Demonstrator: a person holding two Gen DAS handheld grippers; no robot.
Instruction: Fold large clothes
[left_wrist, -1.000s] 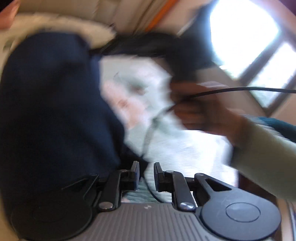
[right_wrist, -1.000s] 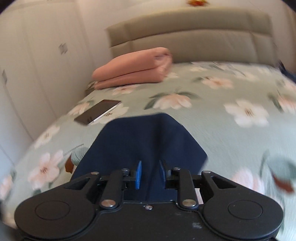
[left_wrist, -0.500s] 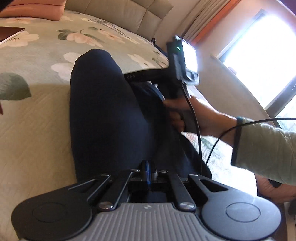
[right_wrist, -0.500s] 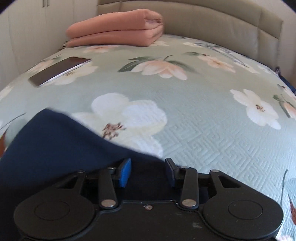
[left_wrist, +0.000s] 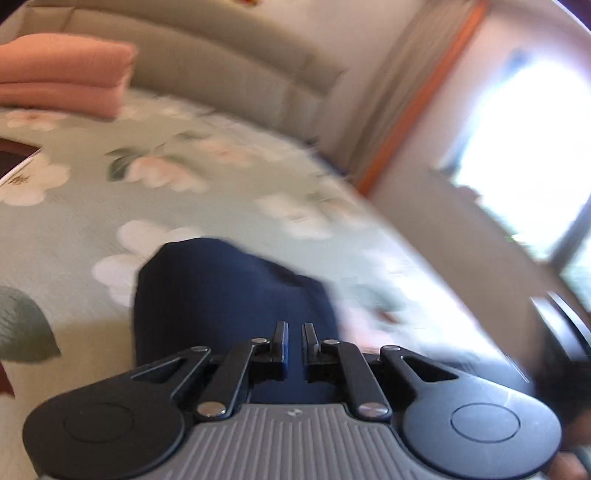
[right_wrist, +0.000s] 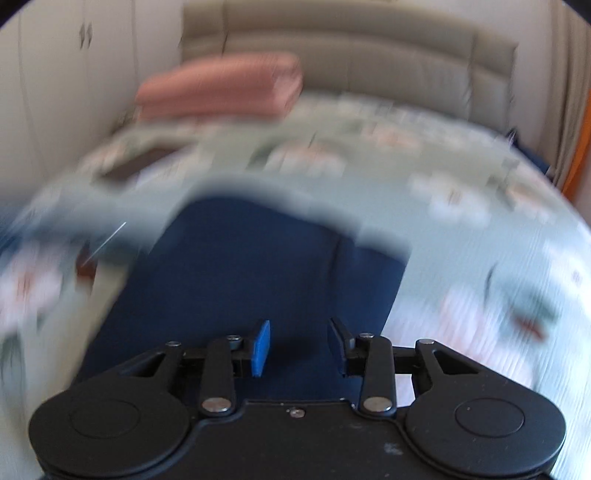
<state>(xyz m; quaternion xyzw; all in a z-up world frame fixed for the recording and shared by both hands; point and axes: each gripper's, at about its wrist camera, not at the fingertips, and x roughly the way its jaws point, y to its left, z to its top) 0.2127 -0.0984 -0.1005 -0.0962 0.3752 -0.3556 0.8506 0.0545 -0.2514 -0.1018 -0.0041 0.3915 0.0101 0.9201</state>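
A dark navy garment (left_wrist: 229, 295) lies on the floral bedspread, also seen in the right wrist view (right_wrist: 251, 273). My left gripper (left_wrist: 293, 341) is just above the near part of the cloth, its jaws a narrow gap apart with nothing between them. My right gripper (right_wrist: 299, 343) is over the garment's near edge with its jaws wide apart and empty. Both views are blurred by motion.
The bed (left_wrist: 74, 221) carries a folded pink blanket (left_wrist: 62, 74) at the headboard, also seen in the right wrist view (right_wrist: 221, 85), and a phone (left_wrist: 14, 162) at the left. A bright window (left_wrist: 524, 147) and orange-edged curtain are at the right.
My left gripper, shut half a second ago, has opened a little and let go of the cloth. My right gripper has opened wider. Both cameras have pulled back and swung.
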